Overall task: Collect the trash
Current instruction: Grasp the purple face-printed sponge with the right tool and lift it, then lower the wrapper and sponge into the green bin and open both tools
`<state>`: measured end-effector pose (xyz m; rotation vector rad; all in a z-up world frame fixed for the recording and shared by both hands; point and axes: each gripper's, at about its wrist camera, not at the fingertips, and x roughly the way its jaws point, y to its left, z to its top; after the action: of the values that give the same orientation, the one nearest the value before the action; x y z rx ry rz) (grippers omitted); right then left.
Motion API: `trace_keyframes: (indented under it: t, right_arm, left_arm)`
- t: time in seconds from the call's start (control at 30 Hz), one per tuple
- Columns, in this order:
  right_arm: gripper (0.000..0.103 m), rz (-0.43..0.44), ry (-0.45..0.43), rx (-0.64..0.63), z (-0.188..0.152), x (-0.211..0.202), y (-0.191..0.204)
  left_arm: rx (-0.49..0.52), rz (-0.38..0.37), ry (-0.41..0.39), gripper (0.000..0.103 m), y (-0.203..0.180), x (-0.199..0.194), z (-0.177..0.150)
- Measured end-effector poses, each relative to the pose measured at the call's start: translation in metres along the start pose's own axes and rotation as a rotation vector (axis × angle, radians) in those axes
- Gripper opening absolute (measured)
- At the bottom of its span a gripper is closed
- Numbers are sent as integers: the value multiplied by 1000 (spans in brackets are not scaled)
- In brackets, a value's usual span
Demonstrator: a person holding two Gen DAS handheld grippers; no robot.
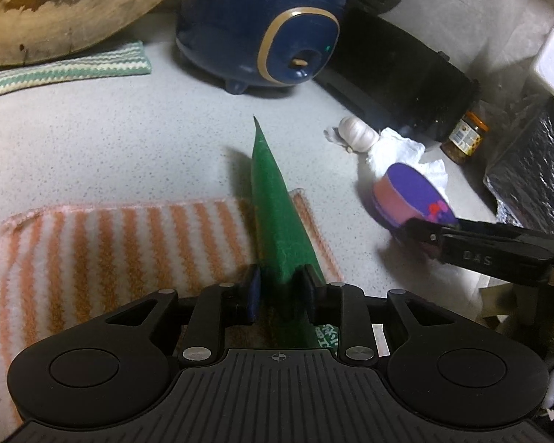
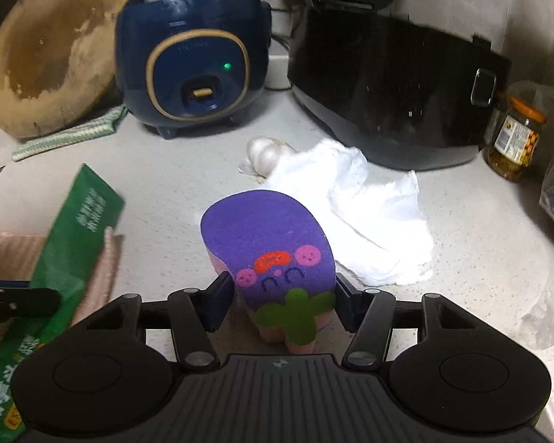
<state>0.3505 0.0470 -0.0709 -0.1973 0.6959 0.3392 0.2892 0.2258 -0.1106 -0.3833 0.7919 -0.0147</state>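
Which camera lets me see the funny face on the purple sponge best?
The right wrist view. The purple sponge with the cartoon face fills the middle there, face toward the camera, between the right tongs. The left wrist view shows that sponge only from the side, blurred, so no face.

Two hand-held grippers reach forward side by side. The left hand-held gripper [image 1: 279, 288] has its jaws closed, pinching a thin green packet [image 1: 273, 217]. The right hand-held gripper [image 2: 284, 295] has its jaws wider, clamped on a purple sponge [image 2: 269, 243].
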Motion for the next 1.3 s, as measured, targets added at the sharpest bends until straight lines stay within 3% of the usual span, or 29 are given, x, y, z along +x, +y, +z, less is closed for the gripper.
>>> trace_keyframes:
  t: [0.2,0.33,0.47,0.53,0.63,0.73,0.9,1.0,1.1,1.3]
  right_arm:
    - [56,39,-59,48,-2,-36,-2]
    - [56,25,-86,135,-18,-68,-21]
    - [56,-52,-91,227,-47,-99,-51]
    - [56,-105,-78,273,-65,-112,-67]
    - [56,-159,-49,336,-93,-125,-89]
    - [56,-201,-19,405,-122,-136,-106]
    - [56,-275,62,517,-170,-144,-131]
    - [56,-309,100,553,-198,-151,-142]
    - [56,-315,152,558,-230,-152,-151]
    - [56,-115,329,538,-291,-117,-174]
  left_arm:
    - [-4,-16,-17,22,2,-2,-2]
    - [-26,-58,-89,13,2,-15,-5]
    - [-17,-145,-125,12,-16,-26,-2]
    - [-2,-234,-119,12,-35,-28,1]
    - [58,-373,-38,12,-72,-22,-1]
    - [126,-471,95,12,-109,-7,-22]
    - [168,-550,370,12,-157,40,-69]
    - [167,-539,491,12,-177,71,-97]
    - [93,-465,588,12,-187,111,-140]
    - [-158,-167,747,12,-166,196,-242]
